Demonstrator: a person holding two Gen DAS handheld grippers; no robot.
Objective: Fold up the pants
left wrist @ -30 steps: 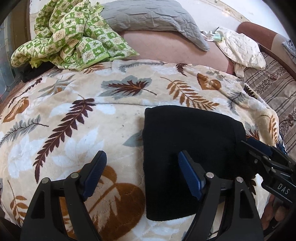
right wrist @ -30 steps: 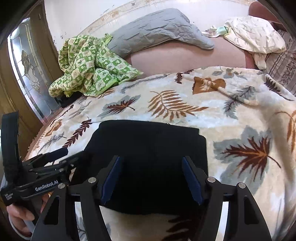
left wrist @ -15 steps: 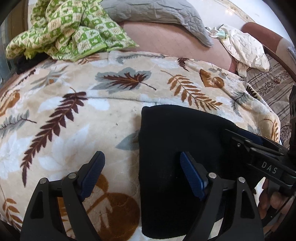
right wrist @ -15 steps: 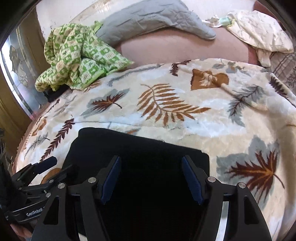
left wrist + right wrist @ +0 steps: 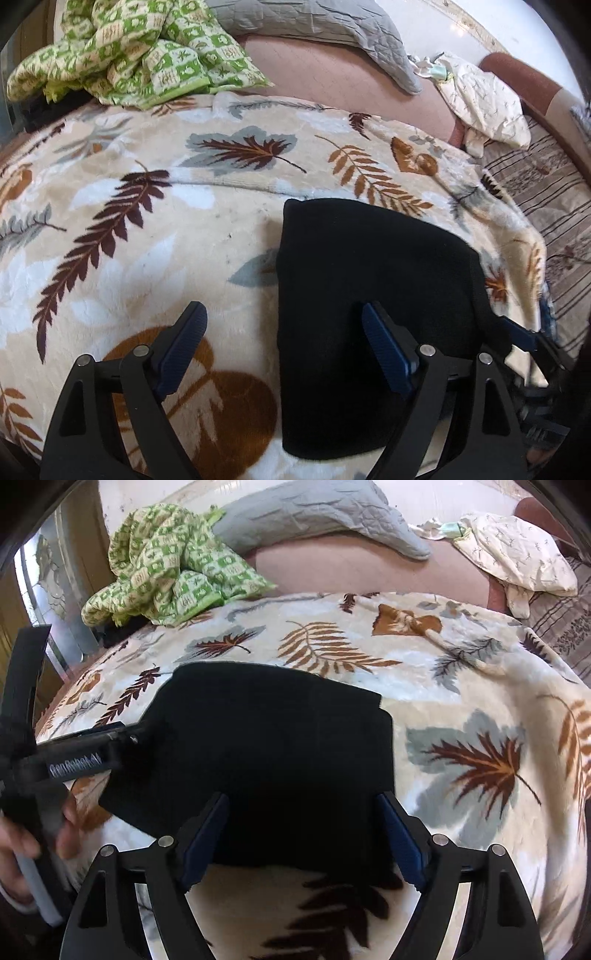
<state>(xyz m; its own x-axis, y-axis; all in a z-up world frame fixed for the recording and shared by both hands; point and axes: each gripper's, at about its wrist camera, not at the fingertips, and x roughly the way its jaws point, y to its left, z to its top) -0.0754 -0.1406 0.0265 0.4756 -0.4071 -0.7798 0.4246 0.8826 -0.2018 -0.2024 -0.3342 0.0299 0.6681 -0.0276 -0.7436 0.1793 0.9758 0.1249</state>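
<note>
The black pants (image 5: 369, 302) lie folded into a compact rectangle on the leaf-print blanket (image 5: 147, 229). They also show in the right wrist view (image 5: 266, 753). My left gripper (image 5: 282, 343) is open and empty, straddling the pants' left edge just above the cloth. My right gripper (image 5: 303, 834) is open and empty, over the pants' near edge. The left gripper's body shows in the right wrist view (image 5: 74, 760) at the pants' left side. The right gripper's tip shows at the right edge of the left wrist view (image 5: 524, 343).
A crumpled green-checked cloth (image 5: 166, 568) lies at the back left. A grey quilted pillow (image 5: 314, 513) and a cream cloth (image 5: 517, 550) lie at the back. A striped cover (image 5: 554, 206) is at the right. A door frame (image 5: 40, 602) stands at the left.
Both grippers stayed open and empty. They dipped toward the pants, then drew back a little. The right gripper has slid out toward the right edge of the left wrist view. The pants have not moved.
</note>
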